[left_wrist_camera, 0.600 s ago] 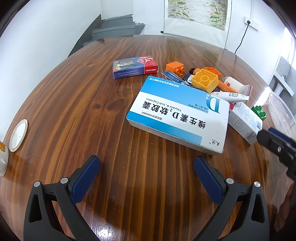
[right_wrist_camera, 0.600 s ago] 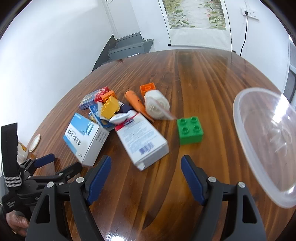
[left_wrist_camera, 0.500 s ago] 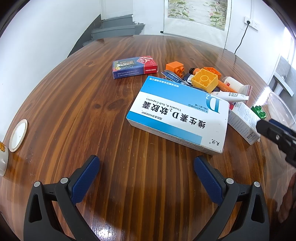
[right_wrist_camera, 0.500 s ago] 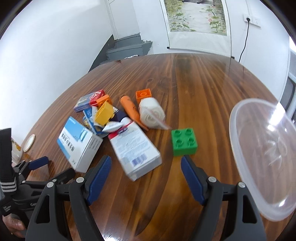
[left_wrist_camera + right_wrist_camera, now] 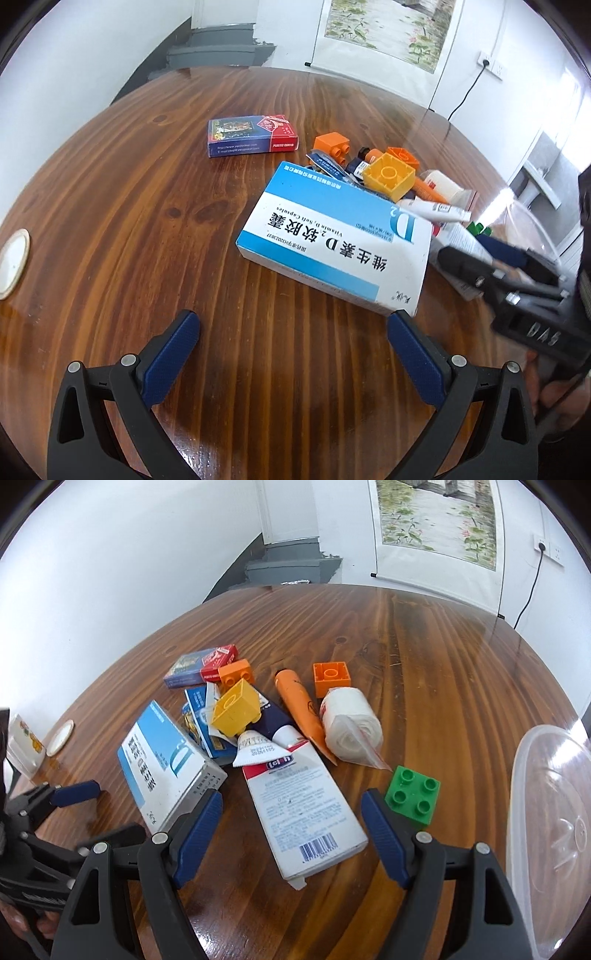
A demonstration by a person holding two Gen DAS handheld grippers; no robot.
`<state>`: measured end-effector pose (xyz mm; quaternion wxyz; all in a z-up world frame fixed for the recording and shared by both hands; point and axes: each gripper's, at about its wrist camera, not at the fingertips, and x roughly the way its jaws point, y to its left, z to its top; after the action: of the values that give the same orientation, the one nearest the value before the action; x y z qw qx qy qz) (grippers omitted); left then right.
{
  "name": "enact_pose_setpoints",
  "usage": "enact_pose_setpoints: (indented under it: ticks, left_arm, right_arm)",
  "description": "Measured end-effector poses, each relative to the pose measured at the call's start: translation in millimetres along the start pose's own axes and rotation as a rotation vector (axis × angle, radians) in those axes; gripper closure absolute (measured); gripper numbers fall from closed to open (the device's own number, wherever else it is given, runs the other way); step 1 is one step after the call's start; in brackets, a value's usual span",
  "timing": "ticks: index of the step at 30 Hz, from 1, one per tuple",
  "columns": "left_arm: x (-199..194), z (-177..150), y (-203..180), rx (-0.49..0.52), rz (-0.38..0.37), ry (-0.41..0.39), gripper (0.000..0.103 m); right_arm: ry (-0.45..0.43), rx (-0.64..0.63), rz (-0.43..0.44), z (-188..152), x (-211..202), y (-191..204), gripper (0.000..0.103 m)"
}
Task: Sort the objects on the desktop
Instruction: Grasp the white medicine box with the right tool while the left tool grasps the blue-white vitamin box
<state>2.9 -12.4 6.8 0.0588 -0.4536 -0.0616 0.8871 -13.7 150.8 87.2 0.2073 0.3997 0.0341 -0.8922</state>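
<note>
Nothing sorted as yet, by the look of it: clear plastic tub at far right holds nothing visible, wooden table carries the whole jumble. Vitamin D box, white carton, gauze roll, green brick all loose mid-table. Left gripper and right gripper both spread wide, gripping nothing, right one poised over the carton's near end.

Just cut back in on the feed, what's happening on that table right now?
A person is sorting a heap of clutter on the wooden table. Both grippers are open and hold nothing. The right gripper is lined up over the white box with the barcode, its fingers on either side of it. The left gripper hovers just short of the blue-and-white vitamin box. A clear plastic tub waits at the right, beside a green block.
</note>
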Motion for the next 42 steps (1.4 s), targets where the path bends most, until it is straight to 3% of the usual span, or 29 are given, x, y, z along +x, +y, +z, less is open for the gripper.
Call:
enact_pose_setpoints:
  ticks: [7,13,20,24,30,42]
  left_arm:
    - [-2.3,2.9,-1.8,-0.049,-0.019,0.009,0.000]
    - [-10.3,14.7,-3.6,-0.128,-0.040,-0.001,0.000]
    - [-0.9,28.1,2.3,-0.313,-0.109,0.069,0.000]
    - [0.1,32.3,2.8,-0.389,-0.108,0.059,0.000]
    - [9.0,48.1,-7.5,-0.400,-0.065,0.053,0.000]
    - [19.8,52.2,6.7,-0.444,-0.034,0.079,0.000]
  right_arm:
    - [0.039,-0.002,-0.034,-4.1,9.9,-3.8,0.040]
    - [0.039,0.000,-0.032,-4.3,11.8,-5.0,0.043]
    - [0.034,0.005,-0.020,-7.1,11.5,-6.4,0.046]
    - [0.028,0.005,-0.015,-6.6,9.8,-4.4,0.046]
    - [0.019,-0.003,-0.009,-9.1,7.7,-3.2,0.046]
    - [0.020,-0.079,0.044,-10.0,10.7,18.5,0.046]
